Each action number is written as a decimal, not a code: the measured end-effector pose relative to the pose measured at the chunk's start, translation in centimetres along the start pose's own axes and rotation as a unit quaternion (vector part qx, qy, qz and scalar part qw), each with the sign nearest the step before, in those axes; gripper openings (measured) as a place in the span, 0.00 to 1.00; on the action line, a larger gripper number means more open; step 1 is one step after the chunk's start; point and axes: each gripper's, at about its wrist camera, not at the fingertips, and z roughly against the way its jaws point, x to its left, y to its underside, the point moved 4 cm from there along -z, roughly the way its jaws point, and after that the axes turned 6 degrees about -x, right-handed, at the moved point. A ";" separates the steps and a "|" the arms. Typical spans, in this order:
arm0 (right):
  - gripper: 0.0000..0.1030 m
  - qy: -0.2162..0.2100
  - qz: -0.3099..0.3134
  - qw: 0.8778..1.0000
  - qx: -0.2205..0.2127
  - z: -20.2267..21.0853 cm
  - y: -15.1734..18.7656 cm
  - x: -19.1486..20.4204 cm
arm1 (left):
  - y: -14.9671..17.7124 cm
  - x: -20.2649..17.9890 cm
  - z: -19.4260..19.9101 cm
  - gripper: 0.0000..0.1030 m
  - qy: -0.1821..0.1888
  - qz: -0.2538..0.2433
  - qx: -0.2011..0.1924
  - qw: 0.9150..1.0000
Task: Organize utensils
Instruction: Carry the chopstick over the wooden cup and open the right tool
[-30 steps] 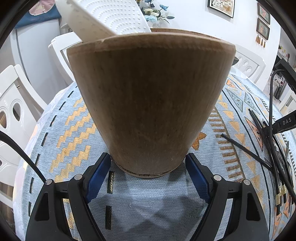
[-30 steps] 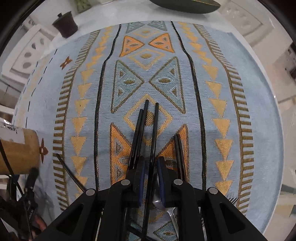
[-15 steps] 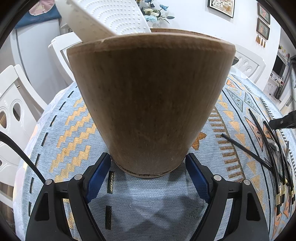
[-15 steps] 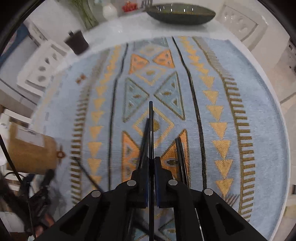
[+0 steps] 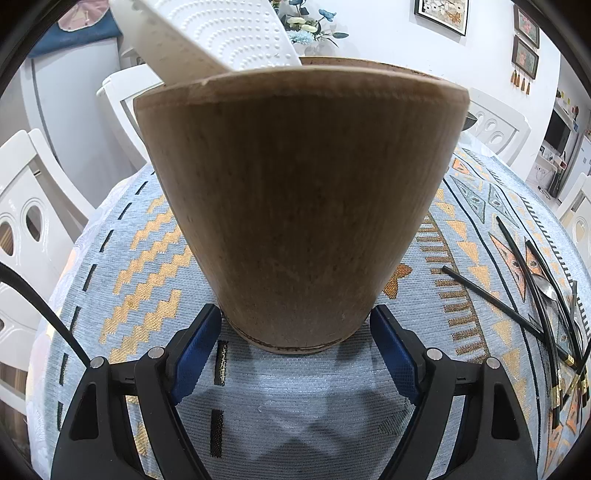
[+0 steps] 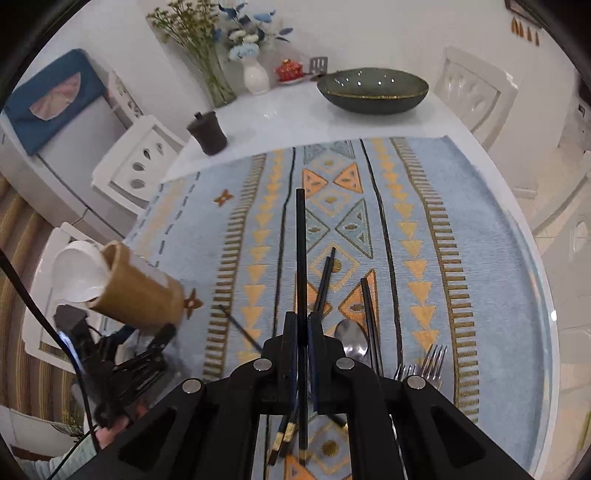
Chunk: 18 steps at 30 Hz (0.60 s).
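My left gripper [image 5: 295,312] is shut on the base of a wooden utensil holder [image 5: 303,199], its blue pads [image 5: 195,343] against both sides. A white perforated paddle [image 5: 221,33] sticks out of the holder. In the right wrist view the holder [image 6: 140,291] leans left at the cloth's left edge. My right gripper [image 6: 302,315] is shut on one black chopstick [image 6: 301,240], held above the cloth and pointing away. On the cloth below lie more black chopsticks [image 6: 325,280], a spoon [image 6: 351,339] and forks [image 6: 428,362].
A patterned blue cloth [image 6: 480,258] covers the near part of a white round table. At the far end stand a dark green bowl [image 6: 373,92], a dark lidded cup [image 6: 207,133] and a white vase [image 6: 256,77]. White chairs [image 6: 136,166] ring the table.
My right gripper closed on one black chopstick and lifted it off the cloth, tilting up so the far table end shows. The left gripper and holder stayed still.
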 end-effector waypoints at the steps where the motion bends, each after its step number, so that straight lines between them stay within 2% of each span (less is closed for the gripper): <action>1: 0.04 -0.002 0.000 1.000 -0.004 0.5 -0.1 0.3 | -0.1 0.0 0.0 0.80 0.000 0.000 0.000 1.000; 10: 0.04 -0.047 0.015 0.998 -0.048 3.5 -2.3 3.2 | -0.1 0.0 -0.1 0.80 0.000 0.000 0.000 1.000; 18: 0.04 -0.096 0.042 0.988 -0.115 6.2 -7.0 8.0 | -0.2 0.2 -0.2 0.80 0.000 0.000 0.000 1.000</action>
